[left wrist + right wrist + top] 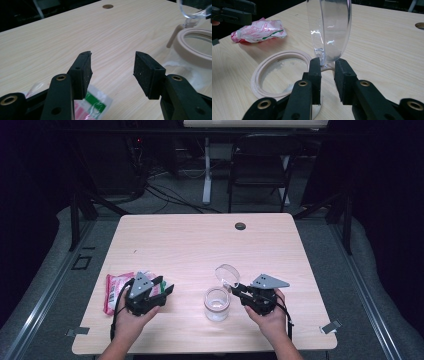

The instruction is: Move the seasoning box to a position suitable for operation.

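A clear jar (217, 304) with a pale beige rim (279, 75) stands on the table near the front middle. Its clear hinged lid (329, 30) is swung up and stands nearly upright; my right gripper (327, 65) is shut on the lid's lower edge, just right of the jar. A red, white and green plastic packet (116, 289) lies at the front left. My left gripper (112, 71) hovers open above the packet's right end, with nothing between its jaws. The jar's rim (197, 47) lies to that gripper's right.
A round dark grommet (240, 226) sits in the table near its far edge. Beyond the table stand a dark folding chair (260, 165) and a white desk leg (206, 170), with cables on the floor.
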`<state>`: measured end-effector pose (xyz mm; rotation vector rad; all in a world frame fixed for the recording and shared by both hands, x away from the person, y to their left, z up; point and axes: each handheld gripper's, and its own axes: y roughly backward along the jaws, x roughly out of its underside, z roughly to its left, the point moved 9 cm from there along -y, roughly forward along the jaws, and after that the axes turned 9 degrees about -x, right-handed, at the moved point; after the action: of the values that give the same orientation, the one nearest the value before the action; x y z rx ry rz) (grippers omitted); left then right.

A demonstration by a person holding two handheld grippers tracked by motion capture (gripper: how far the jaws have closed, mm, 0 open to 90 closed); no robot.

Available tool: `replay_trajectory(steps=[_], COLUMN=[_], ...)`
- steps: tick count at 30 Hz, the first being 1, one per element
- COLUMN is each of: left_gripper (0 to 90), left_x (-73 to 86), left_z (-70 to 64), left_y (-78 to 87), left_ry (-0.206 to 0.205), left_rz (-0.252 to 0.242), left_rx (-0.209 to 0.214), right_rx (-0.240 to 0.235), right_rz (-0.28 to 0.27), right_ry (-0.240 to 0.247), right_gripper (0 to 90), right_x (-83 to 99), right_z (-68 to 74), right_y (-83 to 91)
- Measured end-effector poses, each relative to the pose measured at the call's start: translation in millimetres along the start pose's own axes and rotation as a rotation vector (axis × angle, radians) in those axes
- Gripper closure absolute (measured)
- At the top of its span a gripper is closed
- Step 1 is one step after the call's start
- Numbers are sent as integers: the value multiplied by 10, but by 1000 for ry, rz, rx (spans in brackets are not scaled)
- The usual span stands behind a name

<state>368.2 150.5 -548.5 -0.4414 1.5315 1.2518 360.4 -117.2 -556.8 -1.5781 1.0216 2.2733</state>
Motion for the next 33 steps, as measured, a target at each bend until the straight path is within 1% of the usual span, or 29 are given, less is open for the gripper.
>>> replay_trajectory(steps=[1,3,5,8,9,10,11,14,16,19,20,21,23,24,27,28,33], left_gripper=[486,485,485,466,451,435,429,413,413,413,412,408,372,372,354,345,310], left_x=[5,33,61,69,48,42,36,47,74,139,156,191,250,269,322,336,425], left_z=[57,161,247,292,279,268,254,188,136,65,53,33,19,13,-4,-10,-21], left_y=[9,28,40,49,50,53,54,38,18,-26,-38,-63,-98,-114,-146,-154,-208], left_ry=[8,26,31,49,52,47,41,7,-13,-72,-76,-66,-63,-58,-59,-66,-130], left_rz=[-4,10,18,18,-4,-8,-15,-10,10,55,64,83,115,119,136,141,173], left_rx=[-9,-12,-20,-13,-10,-11,-13,-20,-12,-23,-21,-11,-3,-1,-5,-7,-54], right_rx=[0,-3,-7,-9,-7,-9,-10,-7,-4,4,7,8,11,14,22,20,22], right_rz=[1,1,-1,-8,-13,-33,-39,-55,-56,-65,-66,-66,-70,-69,-79,-82,-85], right_ry=[-3,-6,-10,-3,-1,-14,-18,-30,-36,-29,-26,-28,-25,-24,-29,-31,-34], right_gripper=[755,736,711,675,661,634,625,602,584,557,554,547,540,535,528,525,519], right_x=[0,1,7,5,-1,-18,-25,-34,-27,-31,-31,-31,-34,-34,-41,-42,-43], right_z=[-5,-4,6,17,13,4,-4,-38,-46,-49,-50,-50,-60,-67,-86,-88,-94], right_y=[1,8,34,95,118,154,164,179,175,165,164,166,170,173,176,176,160])
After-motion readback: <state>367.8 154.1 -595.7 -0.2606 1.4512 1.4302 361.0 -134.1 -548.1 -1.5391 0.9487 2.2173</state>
